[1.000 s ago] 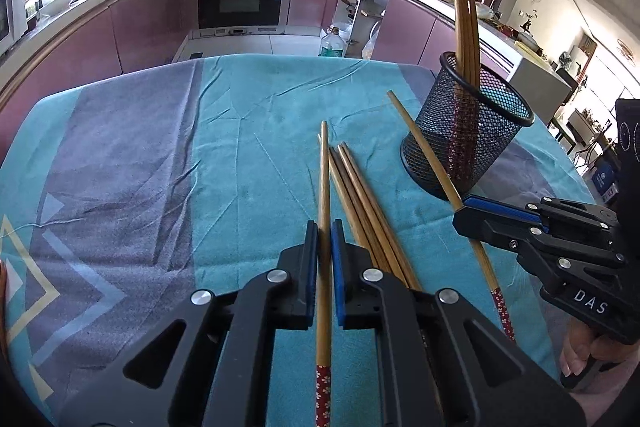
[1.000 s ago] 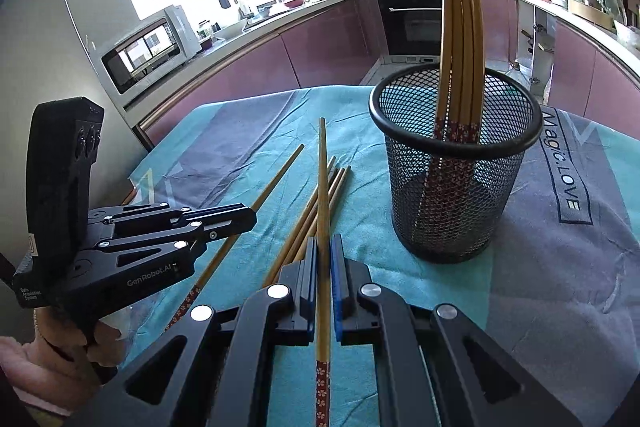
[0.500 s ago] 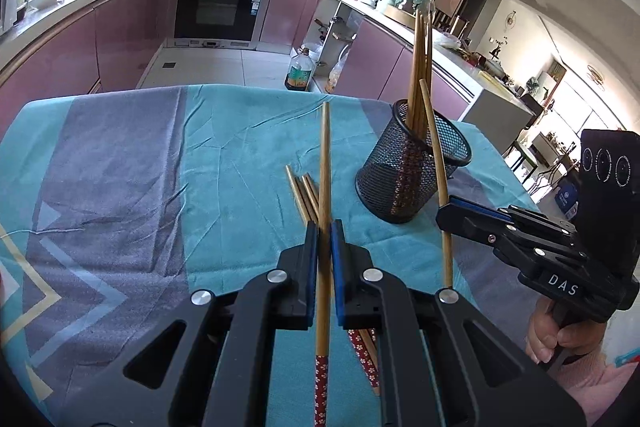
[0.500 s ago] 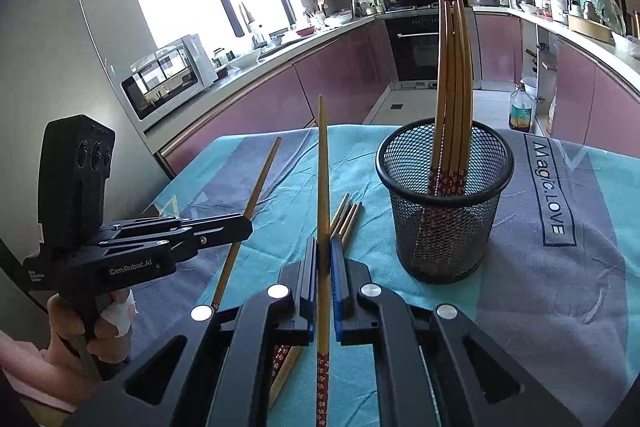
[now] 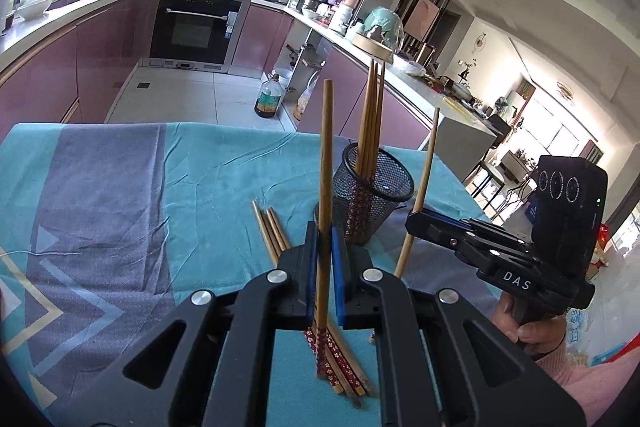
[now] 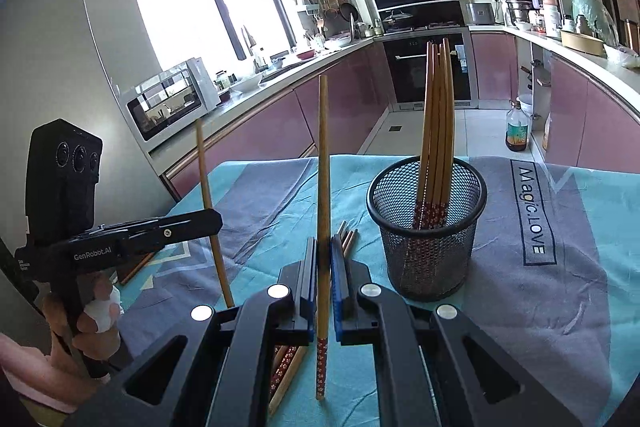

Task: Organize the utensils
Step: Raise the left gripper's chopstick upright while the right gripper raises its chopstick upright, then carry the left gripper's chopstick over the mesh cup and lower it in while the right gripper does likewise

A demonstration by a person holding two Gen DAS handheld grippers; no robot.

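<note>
- Purple kitchen cabinets, a black built-in oven and a bright window ring the surface [image 5: 120, 167], which is draped in a teal and grey cloth with creases and a printed motto.
- Left tongs [image 5: 325, 247] are clamped on a single wooden chopstick [image 5: 326, 167]; its plain tapered end points up and away, while its red flower-patterned end hangs below the pads.
- Right tongs [image 6: 324, 263] are likewise shut on a second chopstick [image 6: 323, 167], held the same way, patterned end down.
- Each pair of tongs also shows in the other's view, off to the side, gripping its stick about mid-length.
- Black wire-mesh cup [image 6: 428, 227], round and open-topped, stands upright on the cloth ahead and to the right of both tongs. It already holds a bundle of matching chopsticks [image 6: 438, 115] leaning on its rim, patterned ends at the bottom.
- Both held sticks stand nearly vertical, so their long axes roughly line up with the cup's opening; my reading is that each only needs carrying over the rim and lowering.
- Right tongs look nearer the cup, so that stick probably goes in first.
- Several loose chopsticks [image 5: 272, 231] lie flat in a bunch on the cloth beneath the tongs, not yet gathered.
- Sticks are smooth, thin and rigid; the mesh is stiff but light, so a nudge against the rim could tip it.
</note>
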